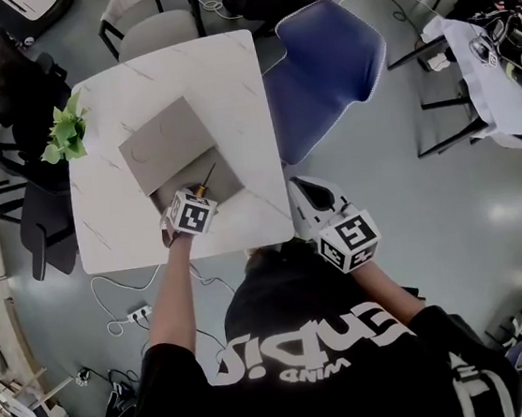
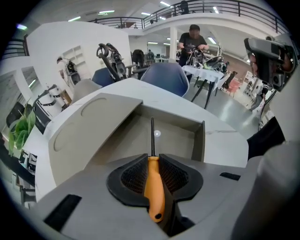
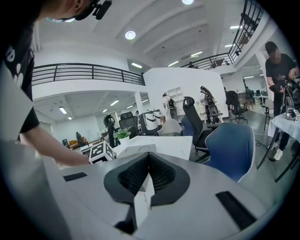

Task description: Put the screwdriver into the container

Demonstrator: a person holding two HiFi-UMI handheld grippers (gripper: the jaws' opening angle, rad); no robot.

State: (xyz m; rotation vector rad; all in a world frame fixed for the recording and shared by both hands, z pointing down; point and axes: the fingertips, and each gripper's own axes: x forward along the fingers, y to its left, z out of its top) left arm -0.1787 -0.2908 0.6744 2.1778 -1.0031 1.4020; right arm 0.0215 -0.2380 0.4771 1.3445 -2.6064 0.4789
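Jaws of the left gripper [image 2: 152,158] clench the screwdriver [image 2: 154,190], its shaft pointing to 12 o'clock over the open container [image 2: 112,140], perhaps not touching. Next comes lowering and release. Idle, the right gripper [image 3: 148,157] sits pinched together, empty.

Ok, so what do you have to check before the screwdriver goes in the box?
1. Screwdriver gripped firmly: the left tongs are shut on its orange handle. Ok.
2. Container open: its lid is flipped back. Ok.
3. Aim: the metal shaft points at the opening. Ok.
4. Room inside: the part that shows is bare, but the near part is hidden behind the gripper. Cannot tell.
5. Right tongs out of the way: shut, empty, held off beside the table. Ok.
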